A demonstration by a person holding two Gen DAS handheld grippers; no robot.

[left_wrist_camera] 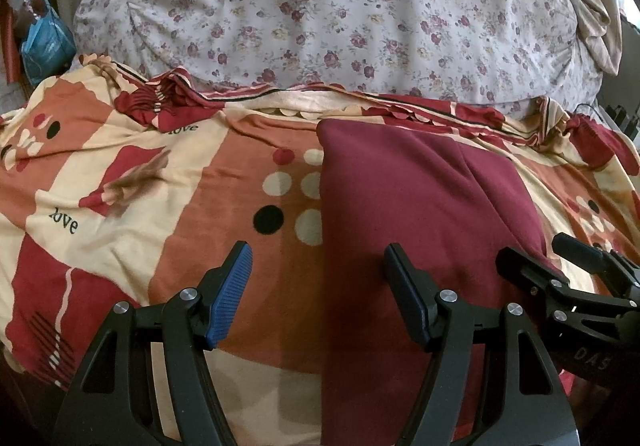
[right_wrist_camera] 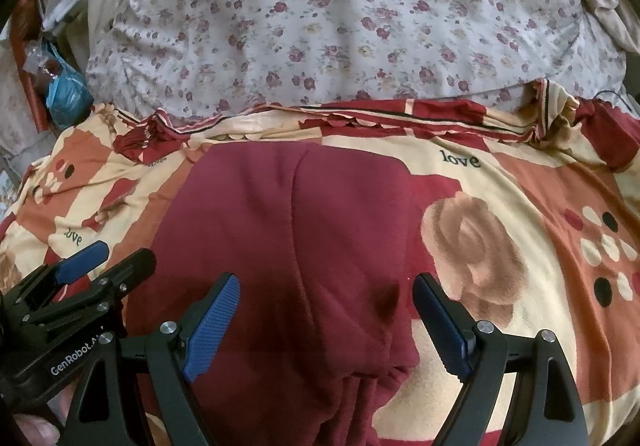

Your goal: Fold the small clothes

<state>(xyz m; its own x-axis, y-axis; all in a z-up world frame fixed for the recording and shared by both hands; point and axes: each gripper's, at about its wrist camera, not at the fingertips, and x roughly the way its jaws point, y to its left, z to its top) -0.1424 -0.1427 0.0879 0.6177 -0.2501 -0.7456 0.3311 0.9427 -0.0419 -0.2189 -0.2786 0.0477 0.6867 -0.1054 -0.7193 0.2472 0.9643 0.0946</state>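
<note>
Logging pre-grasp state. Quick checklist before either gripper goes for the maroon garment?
1. Left gripper open, holding nothing: ok.
2. Right gripper open, holding nothing: ok.
3. Maroon garment lies flat on the patterned blanket: ok.
4. Garment's near edge in view: not ok, it runs out of frame below.
5. Nothing lying on the garment: ok.
6. How many folds are already made: cannot tell.

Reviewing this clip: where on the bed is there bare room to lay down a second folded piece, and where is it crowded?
Bare blanket lies left of the maroon garment, up to the floral quilt. Another patch sits right of the garment, over the printed rose. Crowded: the near edge, where the left tool and right tool hang open over the garment.
</note>
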